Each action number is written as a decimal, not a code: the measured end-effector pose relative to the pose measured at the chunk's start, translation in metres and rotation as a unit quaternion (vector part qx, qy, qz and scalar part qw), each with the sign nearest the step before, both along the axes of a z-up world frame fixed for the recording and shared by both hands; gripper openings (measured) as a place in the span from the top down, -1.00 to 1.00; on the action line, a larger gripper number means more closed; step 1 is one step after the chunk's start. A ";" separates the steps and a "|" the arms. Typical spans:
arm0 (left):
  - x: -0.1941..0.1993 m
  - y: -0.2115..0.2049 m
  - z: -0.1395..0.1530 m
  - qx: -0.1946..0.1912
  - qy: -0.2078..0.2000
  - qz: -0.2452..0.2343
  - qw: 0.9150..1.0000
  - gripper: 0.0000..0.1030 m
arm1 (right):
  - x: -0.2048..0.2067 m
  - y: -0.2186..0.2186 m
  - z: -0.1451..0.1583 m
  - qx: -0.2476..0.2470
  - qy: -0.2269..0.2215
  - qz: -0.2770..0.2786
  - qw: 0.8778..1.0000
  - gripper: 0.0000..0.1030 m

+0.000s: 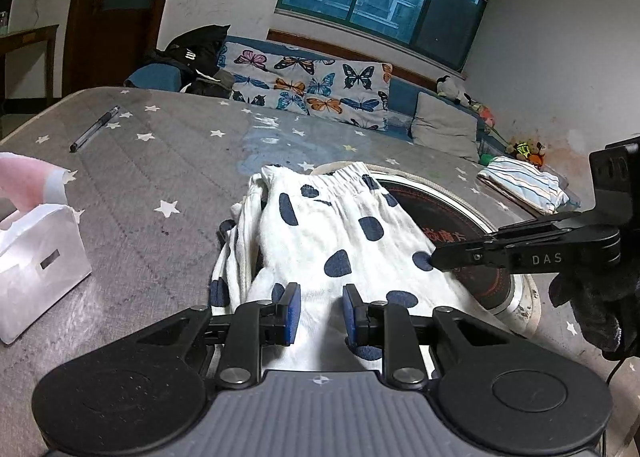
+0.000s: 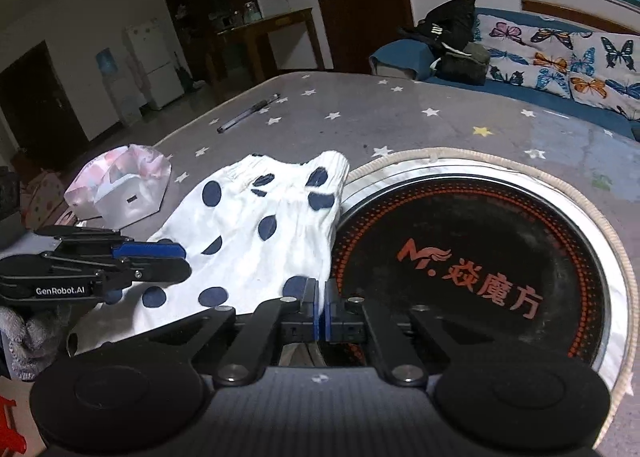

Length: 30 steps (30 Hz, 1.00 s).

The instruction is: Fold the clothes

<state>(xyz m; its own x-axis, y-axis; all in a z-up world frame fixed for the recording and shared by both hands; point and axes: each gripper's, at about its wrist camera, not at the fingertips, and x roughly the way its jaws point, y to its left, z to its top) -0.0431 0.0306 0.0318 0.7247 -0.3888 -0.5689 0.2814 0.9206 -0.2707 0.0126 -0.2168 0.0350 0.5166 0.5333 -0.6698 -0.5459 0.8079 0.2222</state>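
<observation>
A white garment with navy polka dots (image 1: 320,233) lies on the grey star-print table, its elastic waistband at the far end. It also shows in the right wrist view (image 2: 248,233). My left gripper (image 1: 319,309) is open, its blue pads either side of the cloth's near edge. It appears from the side in the right wrist view (image 2: 176,261). My right gripper (image 2: 322,307) is shut on the garment's right edge, over the round cooktop. In the left wrist view it (image 1: 436,259) comes in from the right, tips on the cloth.
A round black induction cooktop (image 2: 500,257) is set in the table, partly under the garment. A white tissue box (image 1: 36,253) stands at left, a pen (image 1: 94,129) far left, a folded striped cloth (image 1: 524,187) far right. A sofa with butterfly cushions (image 1: 312,85) is behind.
</observation>
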 end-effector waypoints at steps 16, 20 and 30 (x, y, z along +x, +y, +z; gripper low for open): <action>-0.004 -0.009 0.006 0.024 -0.012 -0.002 1.000 0.49 | -0.062 0.001 0.003 0.007 0.039 0.062 0.997 0.85; -0.004 -0.009 0.005 0.032 -0.014 0.000 0.999 0.49 | -0.067 -0.005 0.005 0.007 0.033 0.051 0.998 0.92; -0.009 -0.013 0.007 0.032 -0.016 -0.002 0.999 0.40 | -0.078 -0.024 0.007 0.043 0.059 0.055 0.996 0.43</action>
<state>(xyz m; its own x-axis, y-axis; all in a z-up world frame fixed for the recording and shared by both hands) -0.0521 0.0171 0.0390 0.7412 -0.3550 -0.5698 0.2928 0.9347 -0.2016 -0.0658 -0.2407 0.0423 0.3716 0.6402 -0.6723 -0.5965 0.7196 0.3555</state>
